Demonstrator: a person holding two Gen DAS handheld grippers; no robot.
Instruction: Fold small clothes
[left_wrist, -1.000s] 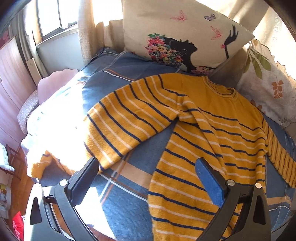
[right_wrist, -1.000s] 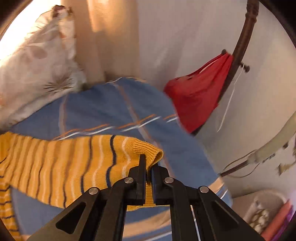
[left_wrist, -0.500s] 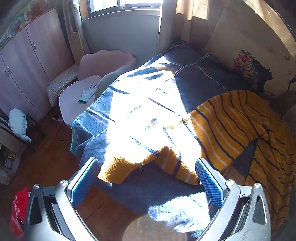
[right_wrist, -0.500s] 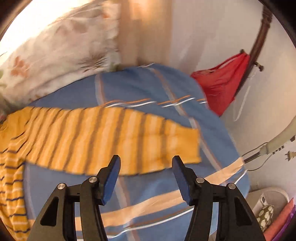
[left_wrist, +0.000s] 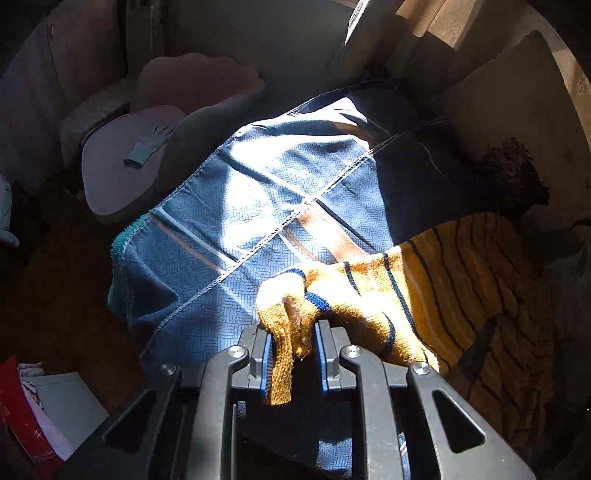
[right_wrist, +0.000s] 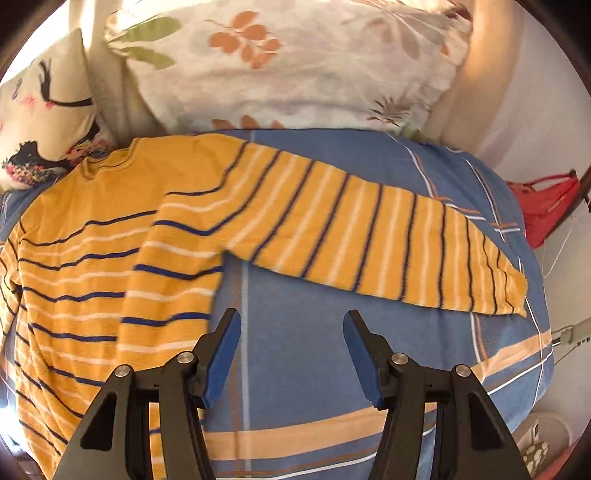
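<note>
With the striped sweater (right_wrist: 110, 258) spread on the blue bedspread (right_wrist: 314, 332), we clamp its cuff (left_wrist: 286, 332) in the left gripper (left_wrist: 291, 354), right gripper (right_wrist: 291, 354) spread empty; next, we judge, folding that sleeve across the body.
</note>
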